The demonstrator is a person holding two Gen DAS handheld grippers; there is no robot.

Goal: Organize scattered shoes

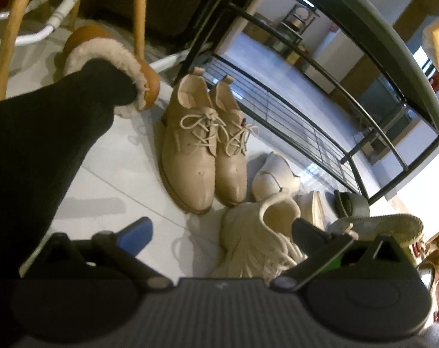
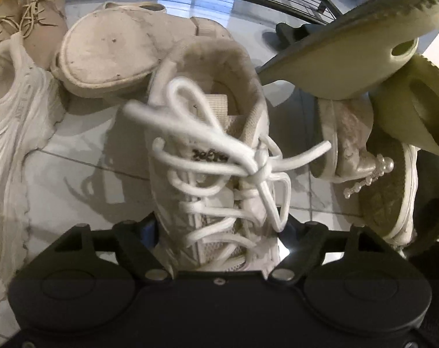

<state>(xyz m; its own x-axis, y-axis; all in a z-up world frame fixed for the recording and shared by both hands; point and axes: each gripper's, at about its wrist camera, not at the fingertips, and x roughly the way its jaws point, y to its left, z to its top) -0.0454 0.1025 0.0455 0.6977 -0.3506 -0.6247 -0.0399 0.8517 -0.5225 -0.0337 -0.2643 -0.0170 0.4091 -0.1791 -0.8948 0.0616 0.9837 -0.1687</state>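
In the right wrist view my right gripper is shut on a white lace-up sneaker, gripping its front part with the heel pointing away. The sneaker's shadow falls on the tiles to its left. A second white sneaker lies at the left edge; the left wrist view shows that second white sneaker too. My left gripper hangs open above it, holding nothing. A pair of beige lace-up shoes stands side by side on the floor, heels toward a black metal shoe rack.
A cream shoe lies sole up behind the held sneaker. Olive-green clogs and a pearl-trimmed slipper are piled at the right. A person's black-clad leg in a fur-lined tan slipper stands at the left, near wooden chair legs.
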